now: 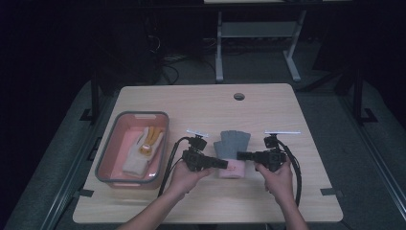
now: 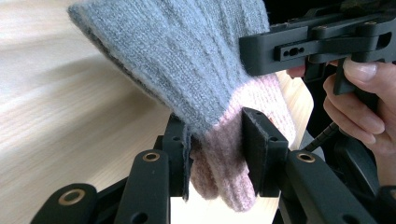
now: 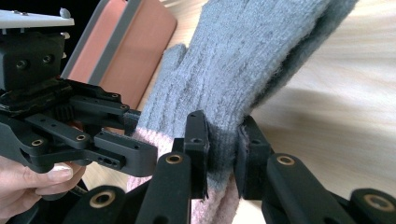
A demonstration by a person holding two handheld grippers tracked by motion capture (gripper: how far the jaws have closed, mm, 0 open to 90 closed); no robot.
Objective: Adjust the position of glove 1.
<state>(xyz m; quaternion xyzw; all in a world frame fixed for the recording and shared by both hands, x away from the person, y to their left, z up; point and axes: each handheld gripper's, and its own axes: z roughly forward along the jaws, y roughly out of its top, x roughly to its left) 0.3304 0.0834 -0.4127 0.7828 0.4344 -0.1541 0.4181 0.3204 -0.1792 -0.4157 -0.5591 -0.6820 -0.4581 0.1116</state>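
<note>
We hold the grey knit glove (image 1: 231, 145) between us, at the middle of the surface (image 1: 201, 103), just to the right of the pink bin (image 1: 108, 143). Our left gripper (image 1: 225, 164) pinches the glove's pink cuff (image 2: 233, 154) from the left, and our right gripper (image 1: 239, 155) pinches the glove from the right, a little above where the grey knit meets the pink; both pairs of jaws are pressed onto the fabric, seen close up in each gripper view.

The glove's long axis runs away from us: the cuff lies nearest our hands and the fingers point toward the far edge of the surface. The two grippers face each other across that axis, tips nearly meeting at the cuff end, so the grey fingers hang free beyond them.

The bin, with a cream glove (image 1: 142, 151) already lying inside, sits to the left, so our left gripper is the nearer one. We judge a carry there would run sideways, with the left hand leading.
</note>
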